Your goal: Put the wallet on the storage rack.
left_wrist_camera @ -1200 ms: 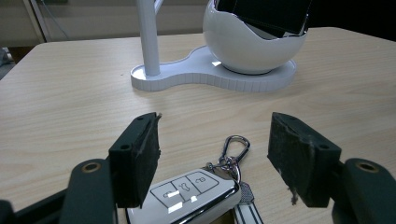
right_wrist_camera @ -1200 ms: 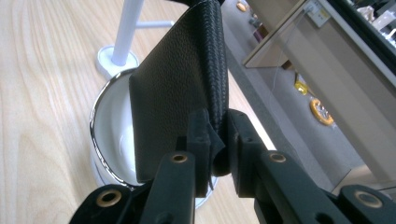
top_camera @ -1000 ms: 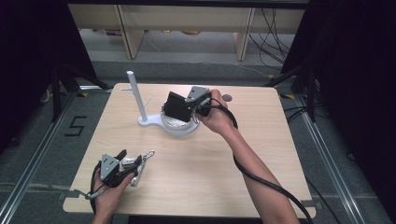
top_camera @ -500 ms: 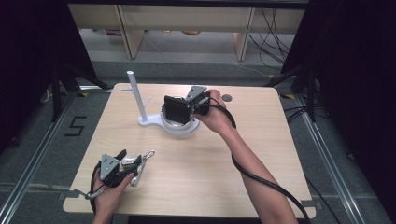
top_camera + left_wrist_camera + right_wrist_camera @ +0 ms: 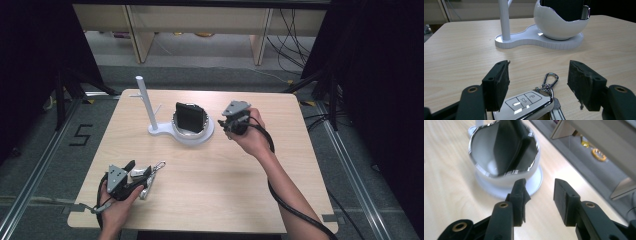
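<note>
The left tongs (image 5: 537,82) are spread wide around a car key (image 5: 526,106), gripping nothing. The right tongs (image 5: 539,195) are held partly open and empty beside the white bowl stand (image 5: 499,182).

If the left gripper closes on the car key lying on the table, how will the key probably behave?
The car key has a glossy, rounded shell, so it may slip between the open jaws. Its body looks rigid and should not bend. The carabiner clip seems loosely attached and would likely dangle when lifted.
</note>
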Motion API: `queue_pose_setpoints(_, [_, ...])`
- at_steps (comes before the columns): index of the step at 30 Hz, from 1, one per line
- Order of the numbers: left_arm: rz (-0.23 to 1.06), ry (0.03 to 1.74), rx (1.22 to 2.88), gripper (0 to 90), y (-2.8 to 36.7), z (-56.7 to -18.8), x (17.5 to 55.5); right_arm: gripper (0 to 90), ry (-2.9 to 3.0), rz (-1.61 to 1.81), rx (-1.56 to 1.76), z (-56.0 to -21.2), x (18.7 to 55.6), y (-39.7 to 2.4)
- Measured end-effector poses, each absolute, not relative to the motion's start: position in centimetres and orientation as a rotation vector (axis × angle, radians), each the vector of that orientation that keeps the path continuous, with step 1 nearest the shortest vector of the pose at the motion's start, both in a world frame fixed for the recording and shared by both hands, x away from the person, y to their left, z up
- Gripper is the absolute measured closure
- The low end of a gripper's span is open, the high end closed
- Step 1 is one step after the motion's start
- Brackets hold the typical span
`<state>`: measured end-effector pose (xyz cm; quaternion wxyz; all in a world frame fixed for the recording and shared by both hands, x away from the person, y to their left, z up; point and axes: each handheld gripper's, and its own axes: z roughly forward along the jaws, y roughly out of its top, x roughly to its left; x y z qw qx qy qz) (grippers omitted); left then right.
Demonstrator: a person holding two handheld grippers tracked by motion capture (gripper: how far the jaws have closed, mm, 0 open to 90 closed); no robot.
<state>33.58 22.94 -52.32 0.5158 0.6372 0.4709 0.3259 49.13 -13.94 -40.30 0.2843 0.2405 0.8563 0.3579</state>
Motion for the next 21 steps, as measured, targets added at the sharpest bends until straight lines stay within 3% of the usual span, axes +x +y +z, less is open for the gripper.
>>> queue_pose_setpoints(9, [0.798, 1.107, 1.521, 32.5, 22.9, -52.4, 33.3, 56.1, 2.299, 1.059, 0.832, -44.3, 44.5, -18.7])
queue_pose_setpoints(21, [0.816, 1.113, 1.542, 32.5, 22.6, -52.4, 33.3, 57.9, 2.217, 1.188, 0.958, -46.0, 41.6, -21.6])
